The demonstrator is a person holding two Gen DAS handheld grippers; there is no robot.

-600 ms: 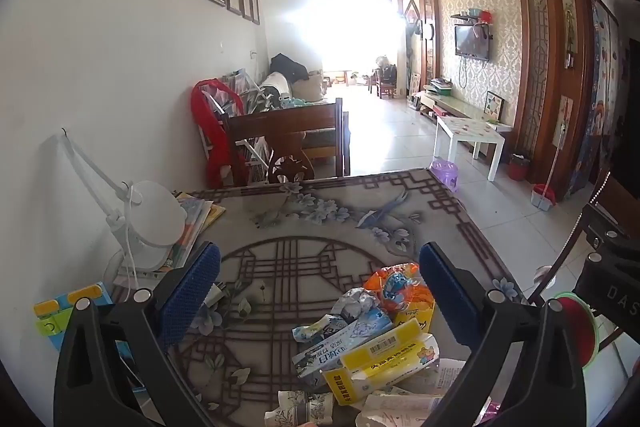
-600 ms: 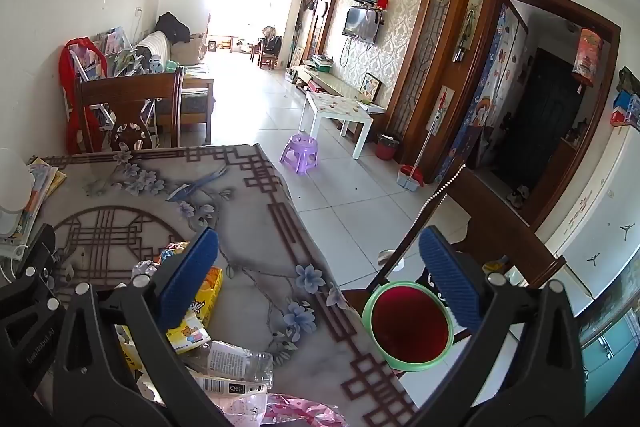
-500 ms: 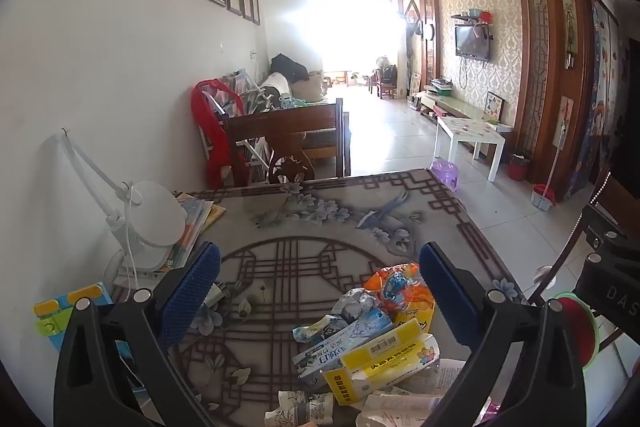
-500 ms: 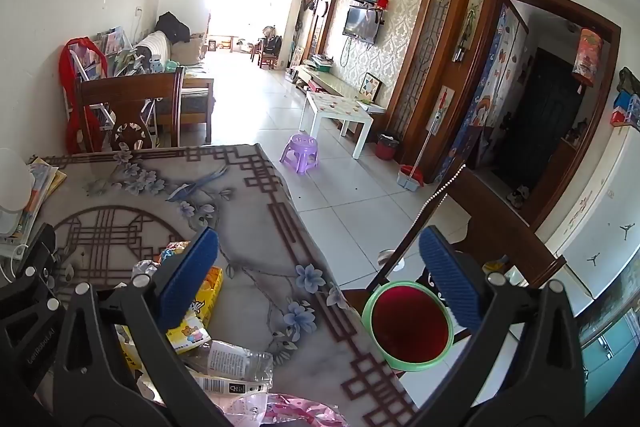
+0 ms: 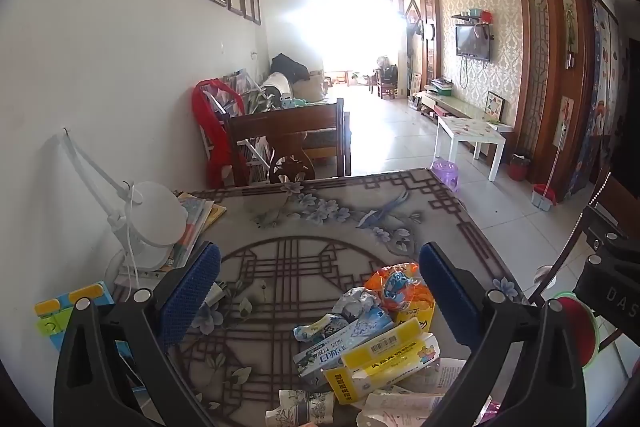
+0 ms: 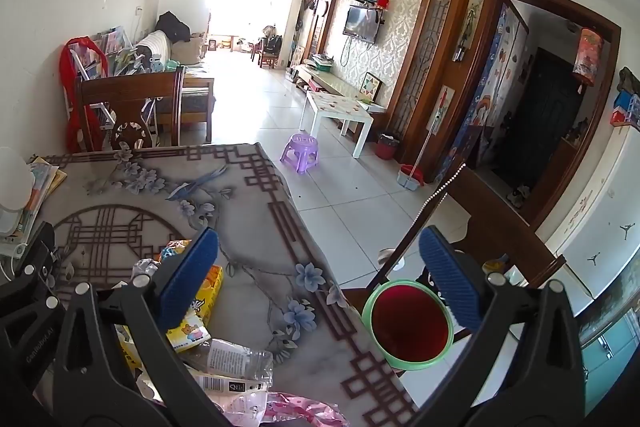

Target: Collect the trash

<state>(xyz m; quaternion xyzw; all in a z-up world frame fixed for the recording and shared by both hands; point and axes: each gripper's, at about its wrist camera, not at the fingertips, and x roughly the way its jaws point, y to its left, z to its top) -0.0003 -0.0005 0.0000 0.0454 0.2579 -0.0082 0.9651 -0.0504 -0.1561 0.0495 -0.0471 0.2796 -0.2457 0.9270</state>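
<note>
Lying in a loose heap on the counter (image 5: 320,219), the trash is the landmark for all that follows. At the heap's near side sits a yellow carton (image 5: 384,361) with a barcode and a cartoon bear on its face; its long axis runs low-left to high-right in the left wrist view. Touching it on the far side is a white-and-blue carton (image 5: 340,341) bearing Chinese print too small to read. Beyond these lie a crumpled foil wrapper (image 5: 356,303) and an orange snack bag (image 5: 400,283). On the heap's side toward the counter edge lie a crushed clear plastic bottle (image 6: 236,361) with a barcode label and a pink wrapper (image 6: 296,413).

Left gripper (image 5: 320,295): fingers spread wide, holding nothing, poised above the heap, which lies below and slightly right of the gap. Right gripper (image 6: 318,279): fingers likewise apart and empty, straddling the counter edge, with the heap below its left finger.

Off the counter edge, beside the heap, a green-rimmed red bin (image 6: 408,325) stands lower down, just below the right gripper's right finger.

Judgement: the left gripper is better placed over the cartons; the right is nearer the bottle and the bin.

Legible writing: "DAS" on the right tool's body, seen from the left wrist.
</note>
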